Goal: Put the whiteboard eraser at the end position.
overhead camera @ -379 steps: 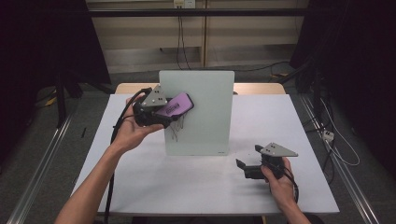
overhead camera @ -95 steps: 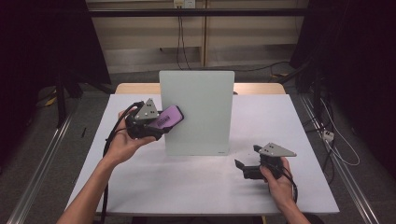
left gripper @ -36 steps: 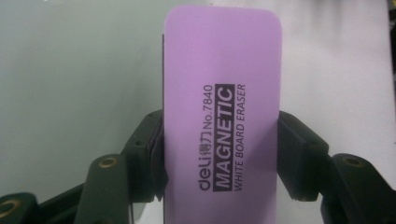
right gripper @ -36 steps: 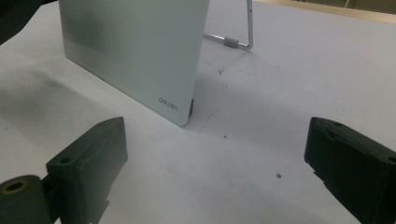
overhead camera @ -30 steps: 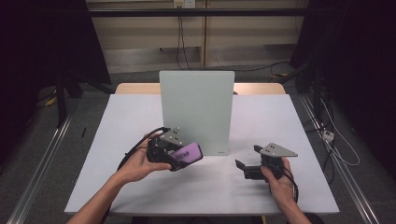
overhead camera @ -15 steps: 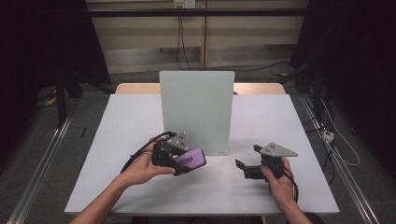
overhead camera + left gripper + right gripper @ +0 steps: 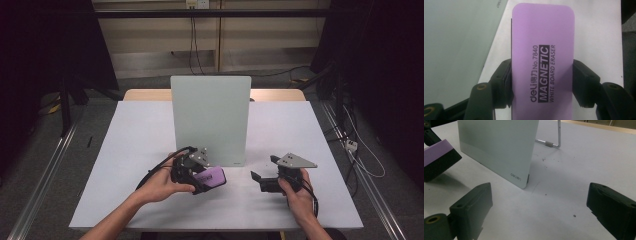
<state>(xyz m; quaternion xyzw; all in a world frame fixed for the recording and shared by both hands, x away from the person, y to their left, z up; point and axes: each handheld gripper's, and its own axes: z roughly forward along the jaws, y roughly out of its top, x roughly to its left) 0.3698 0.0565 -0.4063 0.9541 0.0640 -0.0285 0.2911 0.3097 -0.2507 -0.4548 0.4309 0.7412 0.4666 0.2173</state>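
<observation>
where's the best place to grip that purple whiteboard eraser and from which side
Across its two long edges, near one end, coming in along its length, judging from how the left gripper has it now. The eraser is a flat rounded rectangle with straight parallel sides, so the pads sit flush on them. That leaves the purple top and dark felt underside free, and most of the eraser's length reaching ahead of the jaws.

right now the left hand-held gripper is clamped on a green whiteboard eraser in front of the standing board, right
Not quite: the eraser is purple, not green, as the left gripper view shows. The left hand-held gripper does clamp it, in front of the standing board.
</observation>
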